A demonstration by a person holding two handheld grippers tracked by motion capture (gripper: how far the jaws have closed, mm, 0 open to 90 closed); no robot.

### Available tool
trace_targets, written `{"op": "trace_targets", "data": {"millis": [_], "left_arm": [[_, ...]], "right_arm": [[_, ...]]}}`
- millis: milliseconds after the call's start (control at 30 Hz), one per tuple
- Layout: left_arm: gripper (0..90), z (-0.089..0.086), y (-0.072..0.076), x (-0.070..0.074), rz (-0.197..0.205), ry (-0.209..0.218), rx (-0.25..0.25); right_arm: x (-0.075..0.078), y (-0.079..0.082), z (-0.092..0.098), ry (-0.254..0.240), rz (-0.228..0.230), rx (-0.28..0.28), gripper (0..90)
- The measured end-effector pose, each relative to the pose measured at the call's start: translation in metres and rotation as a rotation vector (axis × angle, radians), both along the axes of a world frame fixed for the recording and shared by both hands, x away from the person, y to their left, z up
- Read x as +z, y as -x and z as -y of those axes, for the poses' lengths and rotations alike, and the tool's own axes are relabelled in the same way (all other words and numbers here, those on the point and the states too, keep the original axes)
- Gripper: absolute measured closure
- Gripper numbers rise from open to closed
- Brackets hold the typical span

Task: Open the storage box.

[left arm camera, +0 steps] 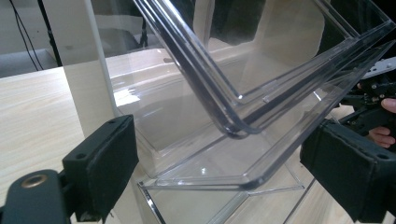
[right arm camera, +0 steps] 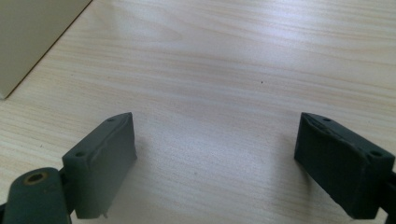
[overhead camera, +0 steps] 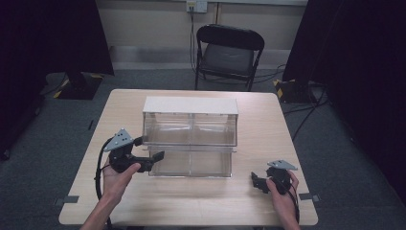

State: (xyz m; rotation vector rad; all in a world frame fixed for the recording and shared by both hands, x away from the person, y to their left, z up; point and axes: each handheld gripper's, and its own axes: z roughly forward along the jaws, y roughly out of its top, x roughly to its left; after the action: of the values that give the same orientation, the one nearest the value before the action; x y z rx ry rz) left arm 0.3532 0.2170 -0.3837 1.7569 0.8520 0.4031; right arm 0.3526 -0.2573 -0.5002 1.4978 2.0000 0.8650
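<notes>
L gripper (overhead camera: 152,158) open at clear drawer (overhead camera: 191,163), pulled out, nothing inside.

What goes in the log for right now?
left gripper: open, at clear drawer | right gripper: open, over table | nothing held

Drawer unit (overhead camera: 190,125) sat mid-table (overhead camera: 268,120), centre of frame. Lower drawer (overhead camera: 191,163) stood pulled out toward the bottom edge. Left gripper (overhead camera: 152,160) lay at the drawer's left corner; right gripper (overhead camera: 257,181) lower right, apart. Chair (overhead camera: 229,52) stood behind the table, top centre.
</notes>
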Motion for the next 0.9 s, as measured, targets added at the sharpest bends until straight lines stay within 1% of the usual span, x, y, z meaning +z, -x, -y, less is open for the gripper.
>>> {"op": "trace_targets", "data": {"millis": [67, 167, 200, 367, 467, 600, 633, 900], "left_arm": [[11.0, 0.0002, 0.0, 0.0006, -0.006, -0.003, 0.001], [11.0, 0.0006, 0.0, 0.0014, -0.001, -0.012, 0.002], [10.9, 0.0008, -0.0001, 0.001, -0.004, -0.004, 0.001], [10.4, 0.0003, -0.001, 0.0005, -0.005, -0.002, -0.004], [10.0, 0.0014, -0.001, 0.0002, 0.0, -0.009, 0.003], [9.9, 0.0011, -0.0014, -0.0003, -0.001, -0.011, -0.002], [9.9, 0.0018, -0.0012, -0.0007, 0.001, -0.014, 0.009], [9.9, 0.001, -0.0024, -0.0005, -0.001, -0.021, 0.0]], "right_arm": [[0.0, 0.0, 0.0, 0.0, 0.0, 0.0, 11.8], [0.0, 0.0, 0.0, 0.0, 0.0, 0.0, 11.8], [0.0, 0.0, 0.0, 0.0, 0.0, 0.0, 11.8], [0.0, 0.0, 0.0, 0.0, 0.0, 0.0, 11.8], [0.0, 0.0, 0.0, 0.0, 0.0, 0.0, 11.8], [0.0, 0.0, -0.0001, 0.0, 0.0, 0.0, 11.8], [0.0, 0.0, -0.0001, 0.0, 0.0, 0.0, 11.8], [0.0, 0.0, 0.0, 0.001, 0.0, 0.001, 11.8]]}}
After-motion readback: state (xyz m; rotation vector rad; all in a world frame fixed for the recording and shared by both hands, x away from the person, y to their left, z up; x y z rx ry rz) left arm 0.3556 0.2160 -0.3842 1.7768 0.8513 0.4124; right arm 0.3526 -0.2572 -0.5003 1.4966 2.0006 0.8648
